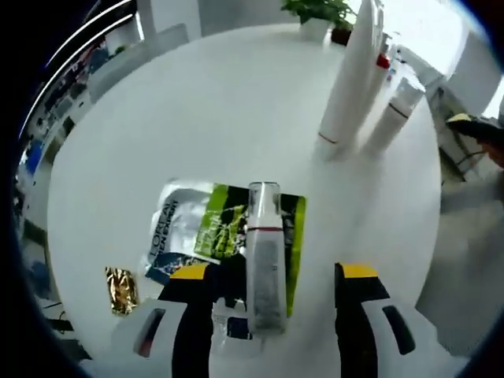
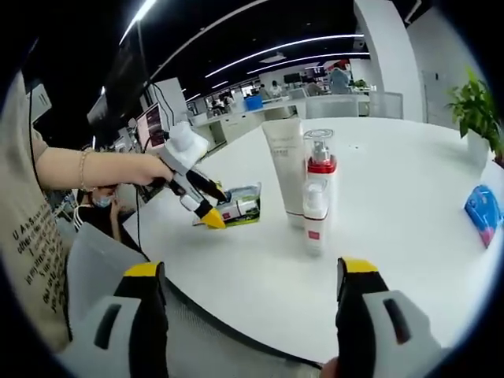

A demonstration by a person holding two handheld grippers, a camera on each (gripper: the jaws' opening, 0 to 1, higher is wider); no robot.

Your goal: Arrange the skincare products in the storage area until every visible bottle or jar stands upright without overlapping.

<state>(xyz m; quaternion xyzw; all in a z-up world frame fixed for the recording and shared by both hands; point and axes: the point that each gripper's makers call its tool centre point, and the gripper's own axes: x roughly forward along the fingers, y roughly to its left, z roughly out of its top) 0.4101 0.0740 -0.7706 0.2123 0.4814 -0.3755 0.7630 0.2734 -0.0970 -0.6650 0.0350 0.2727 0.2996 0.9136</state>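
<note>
Colours we see, white table point(image 1: 197, 102)

Lying bottle point(image 1: 264, 252): clear w/ red band, over a green-black-white sachet point(image 1: 213, 224); gold foil packet point(image 1: 120, 288) nr table edge. Standing: white tube point(image 2: 285, 169), red-collared pump bottle point(image 2: 320, 161), small white bottle point(image 2: 315, 216) w/ red label. Blue pack point(image 2: 480, 211) at far edge. Jaw tips yellow on black.

Your left gripper view is looking steeply down, close over the white table point(image 1: 197, 118) with standing bottles point(image 1: 350, 79) at one o'clock, while your right gripper view is facing level across it from beyond its edge, sharing those bottles point(image 2: 303, 177) at twelve o'clock.
</note>
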